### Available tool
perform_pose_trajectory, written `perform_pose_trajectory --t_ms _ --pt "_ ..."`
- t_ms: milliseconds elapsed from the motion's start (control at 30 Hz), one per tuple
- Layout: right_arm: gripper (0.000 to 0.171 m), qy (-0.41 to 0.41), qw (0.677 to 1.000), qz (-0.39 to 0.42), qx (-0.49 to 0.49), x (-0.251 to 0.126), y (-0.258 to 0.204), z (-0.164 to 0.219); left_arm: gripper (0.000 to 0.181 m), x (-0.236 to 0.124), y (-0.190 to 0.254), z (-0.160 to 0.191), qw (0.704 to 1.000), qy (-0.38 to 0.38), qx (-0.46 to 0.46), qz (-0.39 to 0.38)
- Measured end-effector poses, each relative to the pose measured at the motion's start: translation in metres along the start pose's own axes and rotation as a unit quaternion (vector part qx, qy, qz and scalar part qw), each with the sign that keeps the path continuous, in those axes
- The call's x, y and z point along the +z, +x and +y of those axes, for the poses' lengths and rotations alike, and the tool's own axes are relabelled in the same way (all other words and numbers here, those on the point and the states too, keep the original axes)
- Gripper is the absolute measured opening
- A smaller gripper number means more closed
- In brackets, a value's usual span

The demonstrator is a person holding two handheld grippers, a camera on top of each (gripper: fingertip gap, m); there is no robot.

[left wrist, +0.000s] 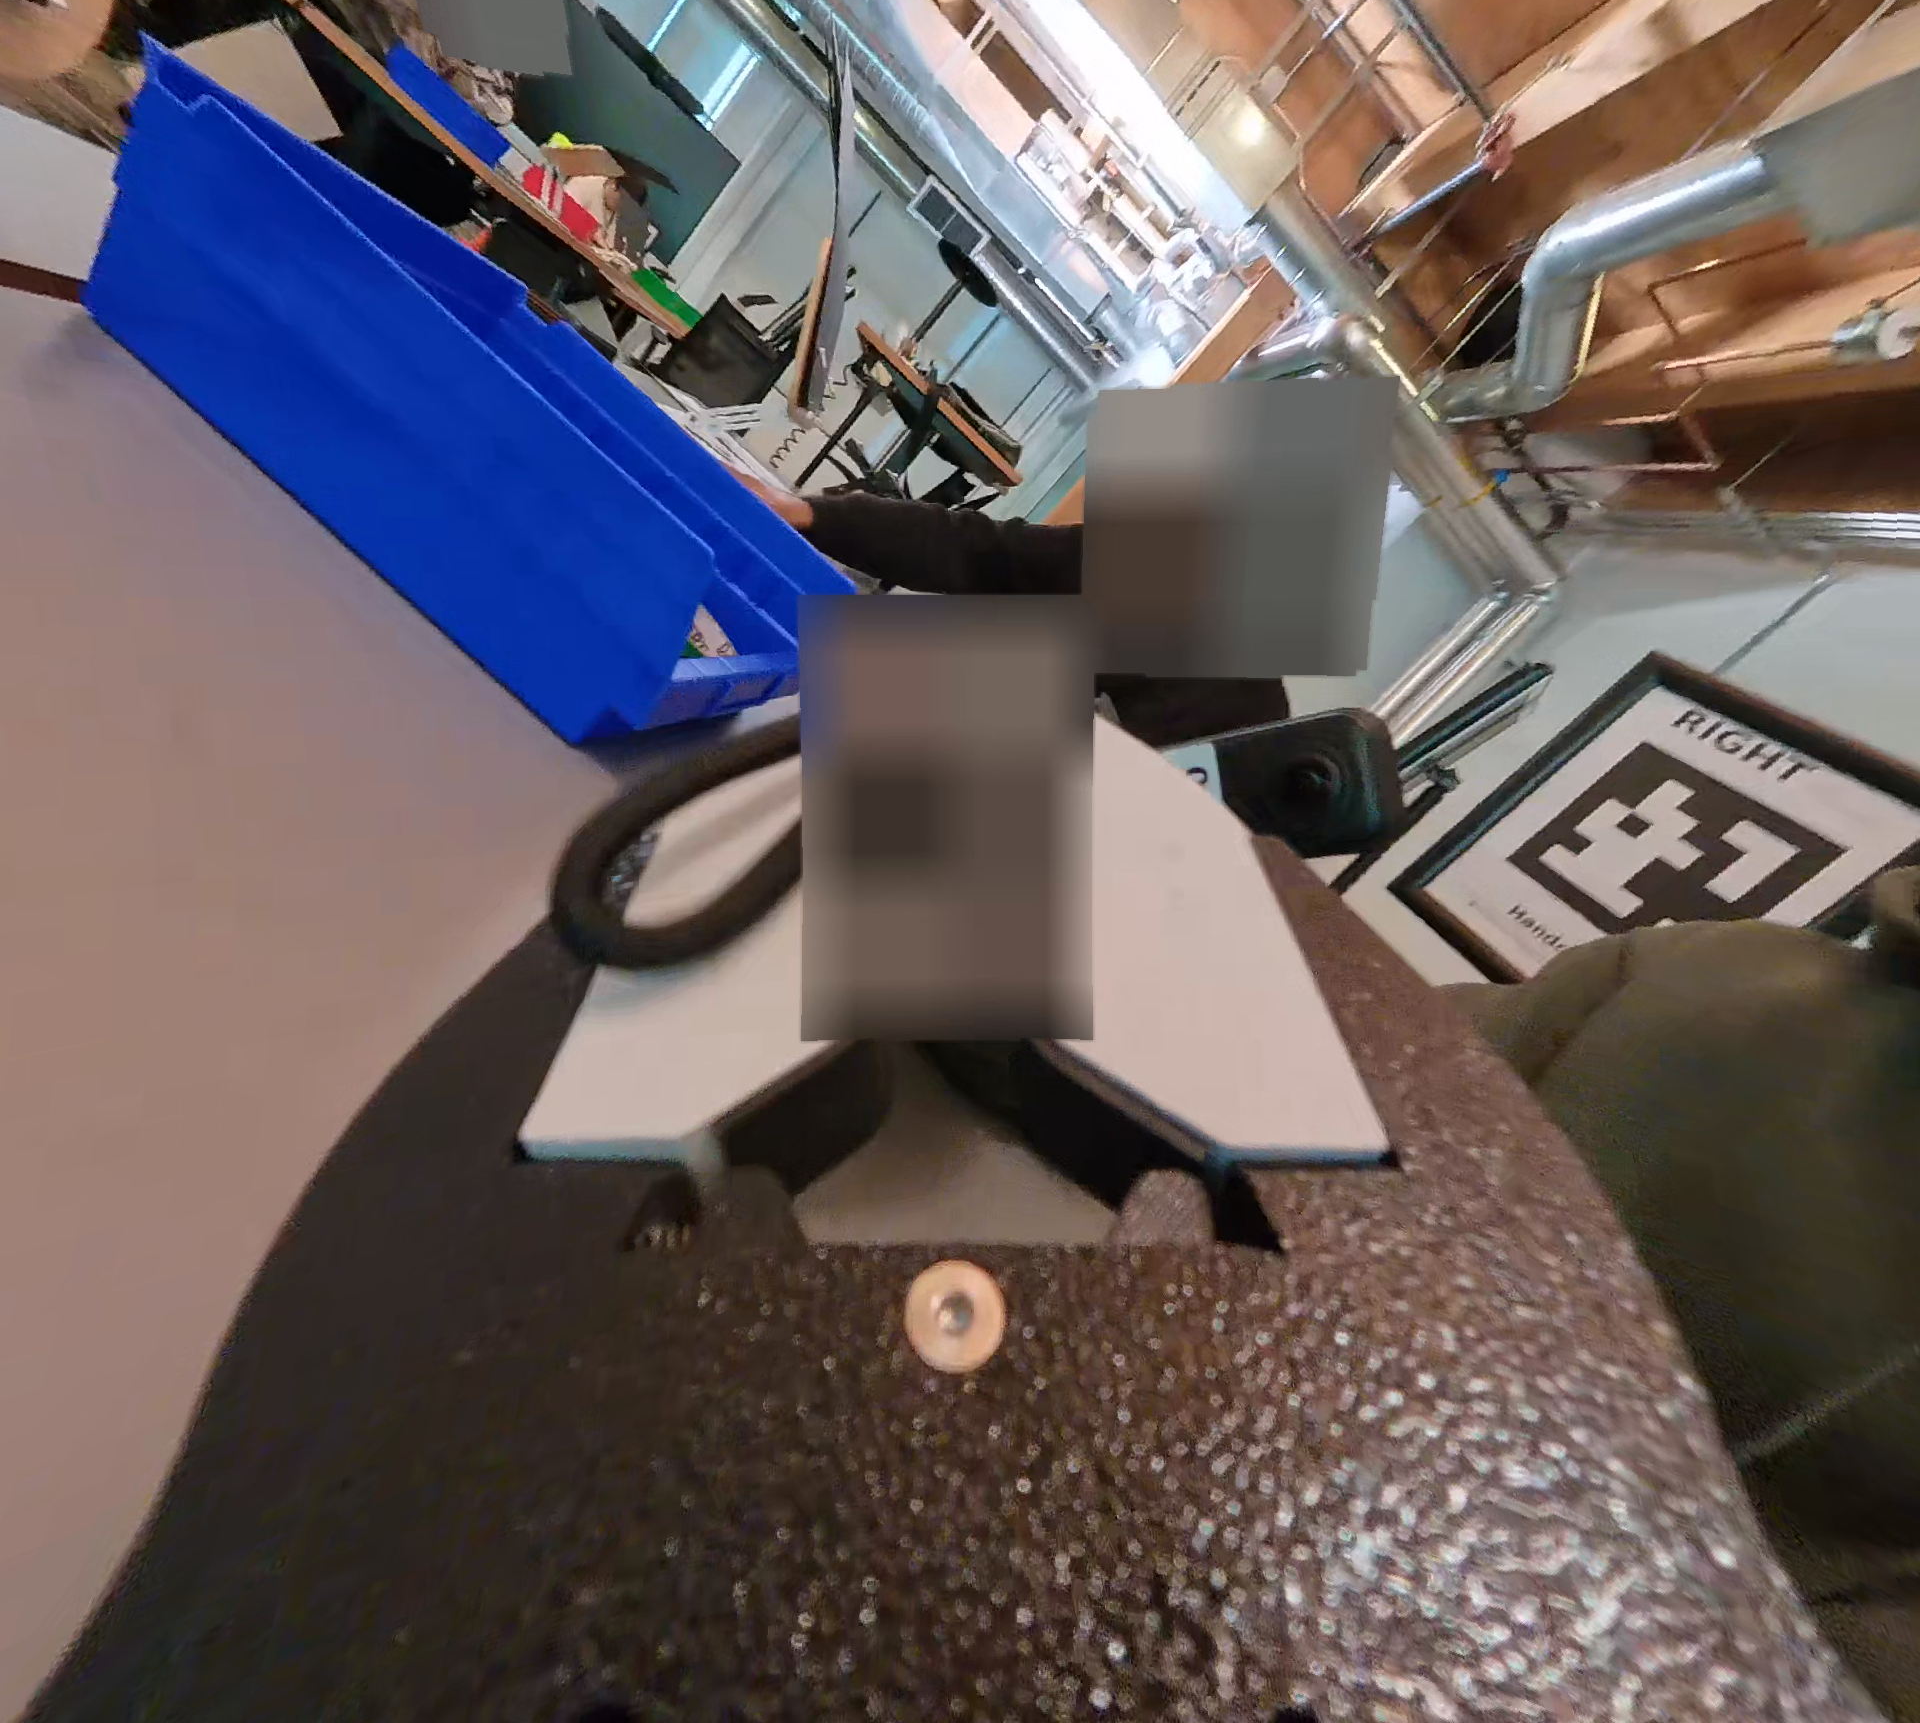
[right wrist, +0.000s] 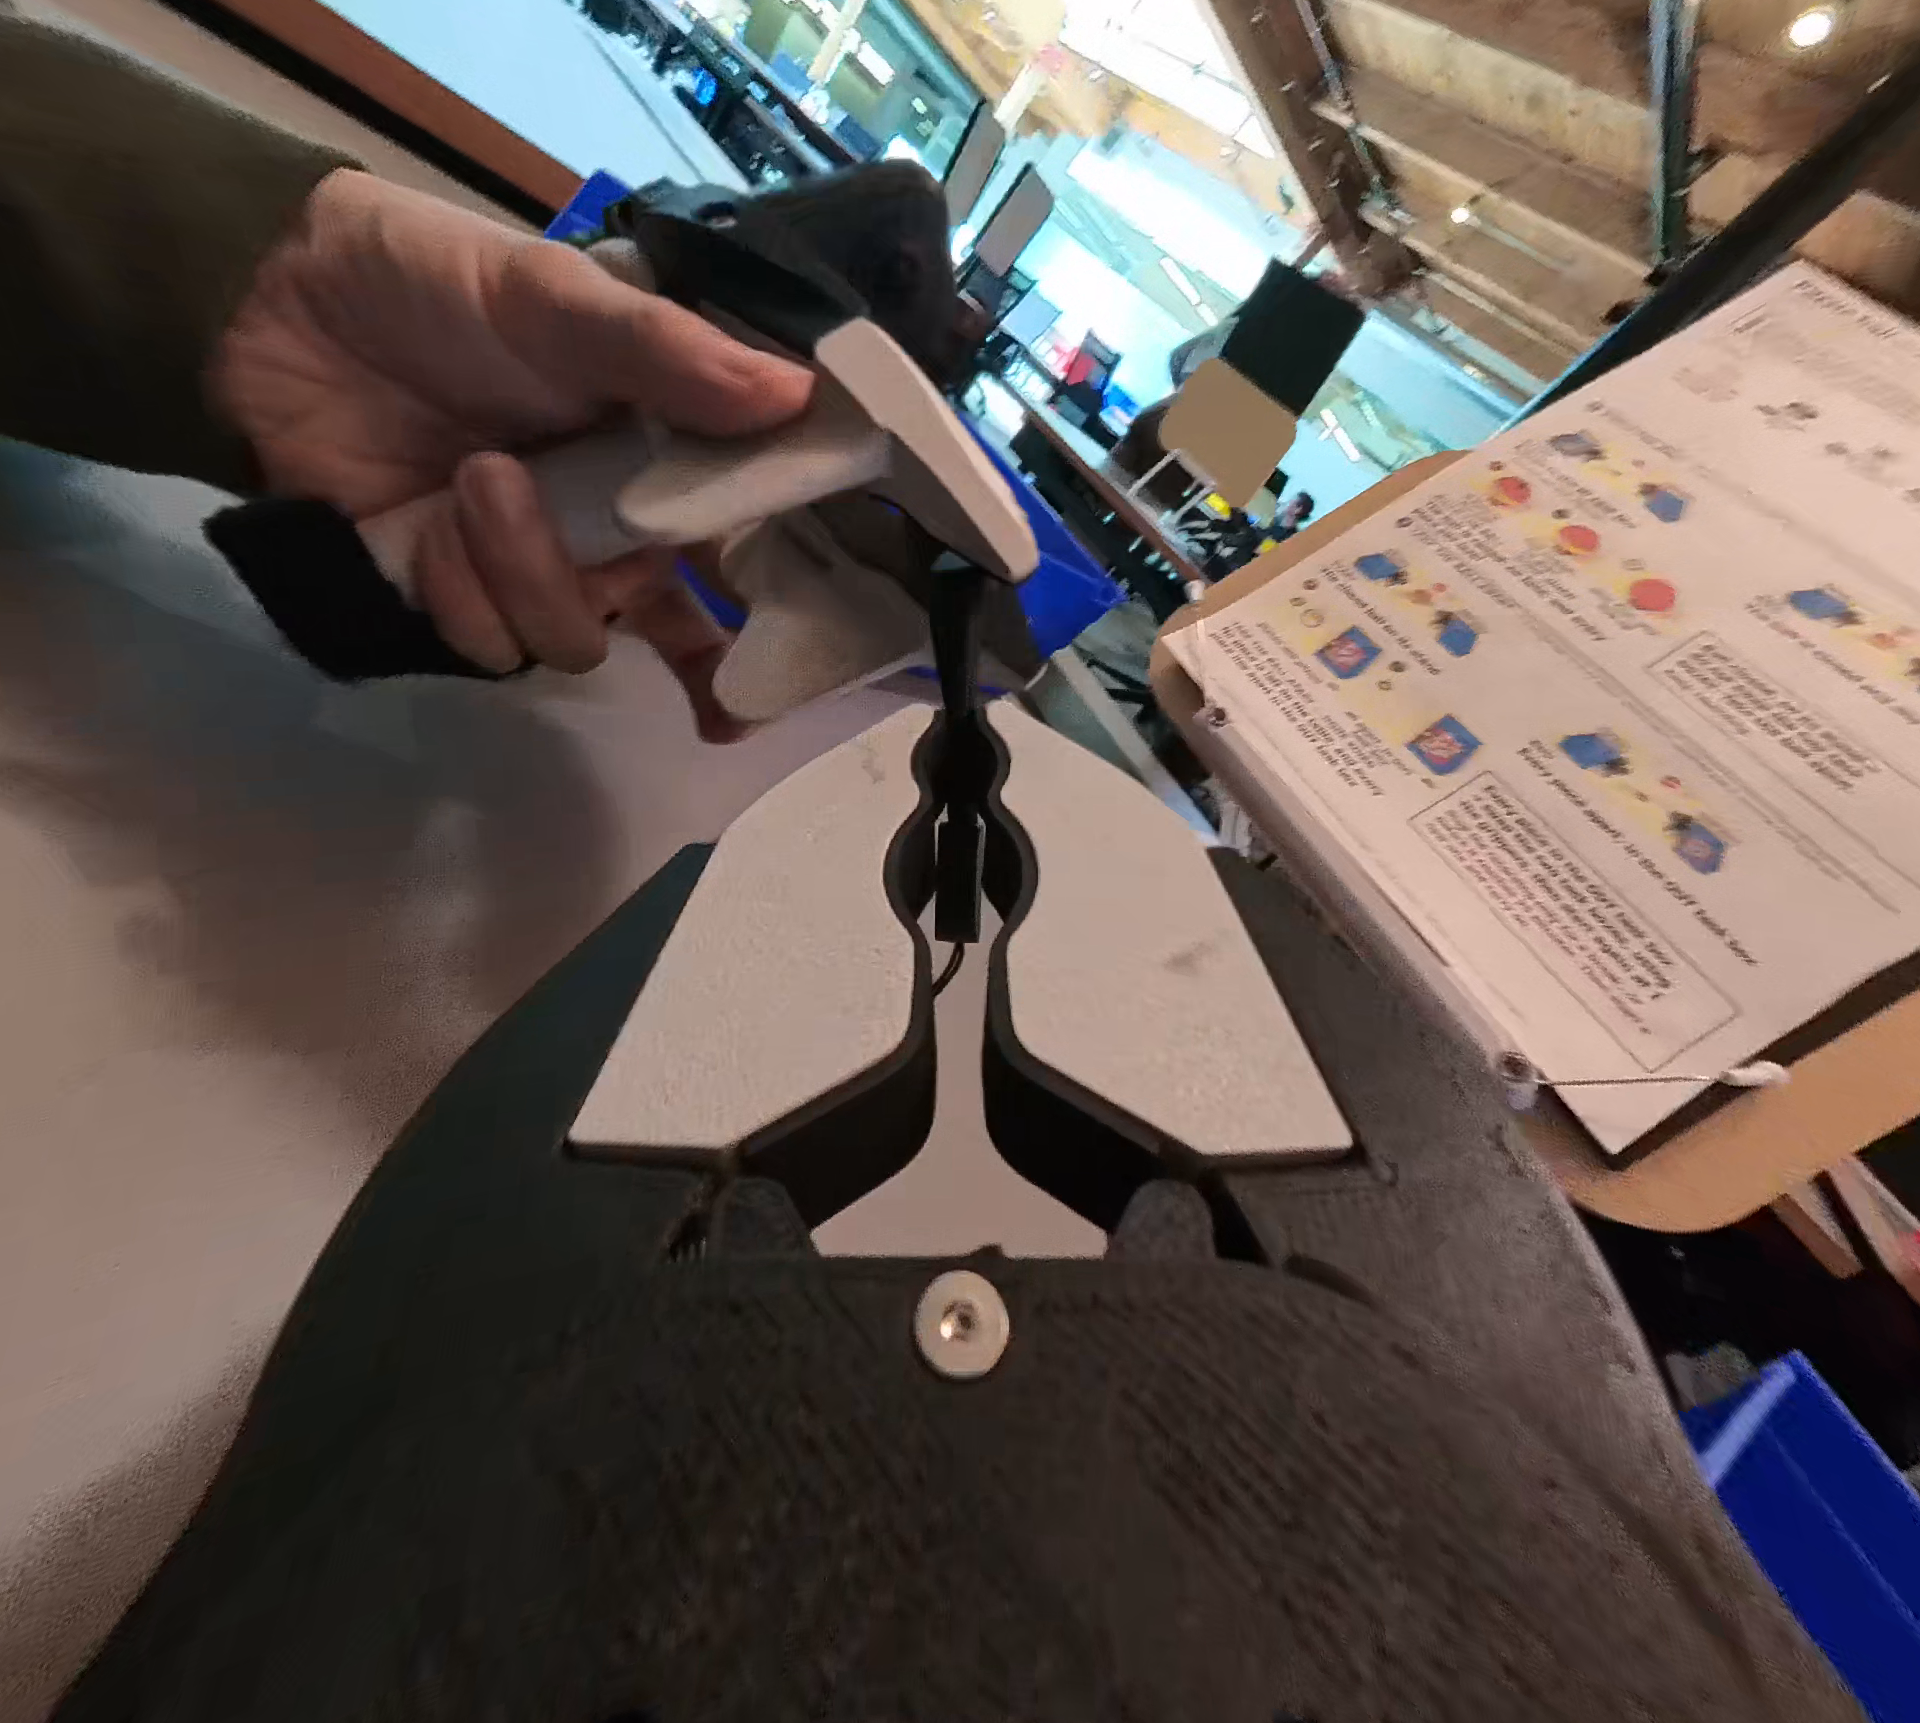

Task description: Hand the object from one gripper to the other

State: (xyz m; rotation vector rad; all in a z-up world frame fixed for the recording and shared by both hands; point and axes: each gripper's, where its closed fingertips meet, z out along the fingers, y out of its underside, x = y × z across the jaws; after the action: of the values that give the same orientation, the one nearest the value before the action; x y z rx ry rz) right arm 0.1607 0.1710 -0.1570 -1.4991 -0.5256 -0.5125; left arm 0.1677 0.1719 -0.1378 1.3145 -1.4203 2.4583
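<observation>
Black cord [right wrist: 957,634] pinched between right claw [right wrist: 958,738] fingertips.

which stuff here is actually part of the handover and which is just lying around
In the job: black cord, left gripper, right gripper.
Lying about: blue bin, instruction sheet, framed marker card.
</observation>
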Motion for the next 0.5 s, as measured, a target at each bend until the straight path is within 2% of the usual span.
perform_pose_trajectory --t_ms 33,67,267,300,367,500 --pt "0.003 -0.008 1.000 -0.005 0.002 0.001 -0.002 0.003 0.010 -0.001 -0.001 0.000 1.000 0.004 0.010 -0.004" --pt "0.003 -0.015 1.000 -0.008 0.005 0.002 -0.004 0.005 0.006 -0.002 -0.001 -0.001 1.000 0.008 0.018 -0.007" --pt "0.004 -0.044 0.997 -0.023 0.066 0.003 -0.003 0.019 0.006 -0.003 -0.013 0.004 0.993 -0.025 0.090 -0.074" --pt "0.008 -0.046 0.997 -0.014 0.063 0.003 -0.002 0.021 0.006 -0.004 -0.018 0.002 0.989 -0.024 0.105 -0.101" --pt "0.033 -0.048 0.997 0.039 0.039 0.002 0.010 0.021 0.006 -0.008 -0.027 -0.001 0.981 -0.022 0.117 -0.150" --pt "0.042 -0.052 0.996 0.074 -0.004 0.003 0.015 0.016 0.006 -0.017 -0.041 -0.007 0.967 -0.012 0.111 -0.229"
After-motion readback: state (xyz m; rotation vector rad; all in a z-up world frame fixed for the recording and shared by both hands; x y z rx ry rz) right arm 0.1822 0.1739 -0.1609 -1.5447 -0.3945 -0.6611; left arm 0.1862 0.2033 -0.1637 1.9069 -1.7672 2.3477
